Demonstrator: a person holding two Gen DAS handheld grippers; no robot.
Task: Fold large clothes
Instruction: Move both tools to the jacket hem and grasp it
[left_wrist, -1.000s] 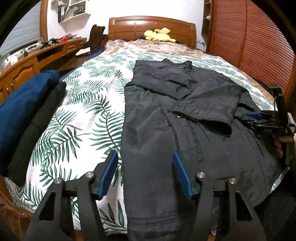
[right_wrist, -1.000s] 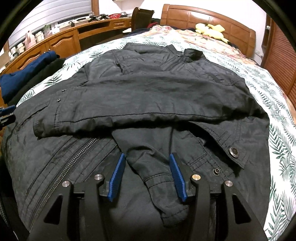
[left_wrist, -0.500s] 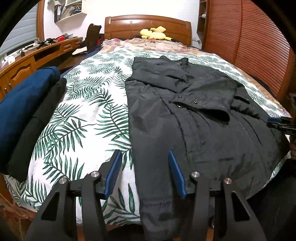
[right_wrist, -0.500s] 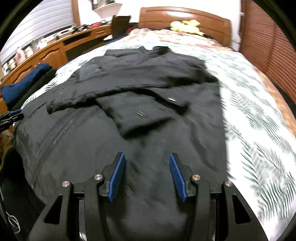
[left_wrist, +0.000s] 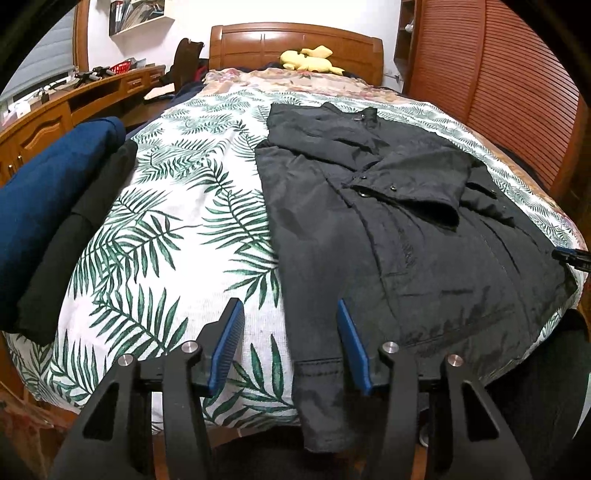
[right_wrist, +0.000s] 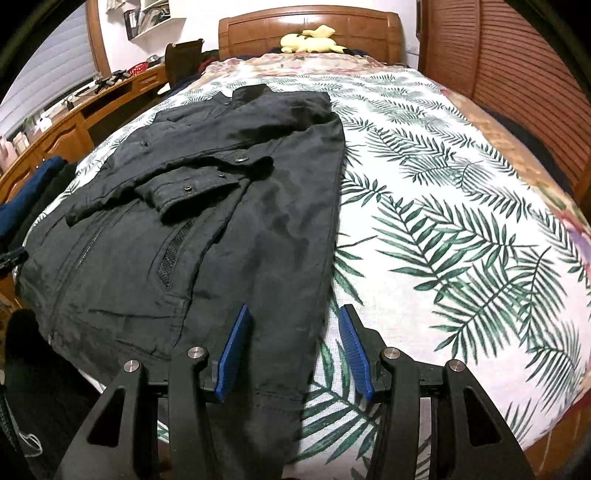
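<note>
Jacket flat on bed, hem overhanging near edge. Left gripper and right gripper spread, empty, above opposite hem corners. Bare sheet either side.

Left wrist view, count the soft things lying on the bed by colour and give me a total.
Black: 2, the jacket and a folded black garment
Blue: 1, a folded blue garment
Yellow: 1, a plush toy
Total: 4
</note>
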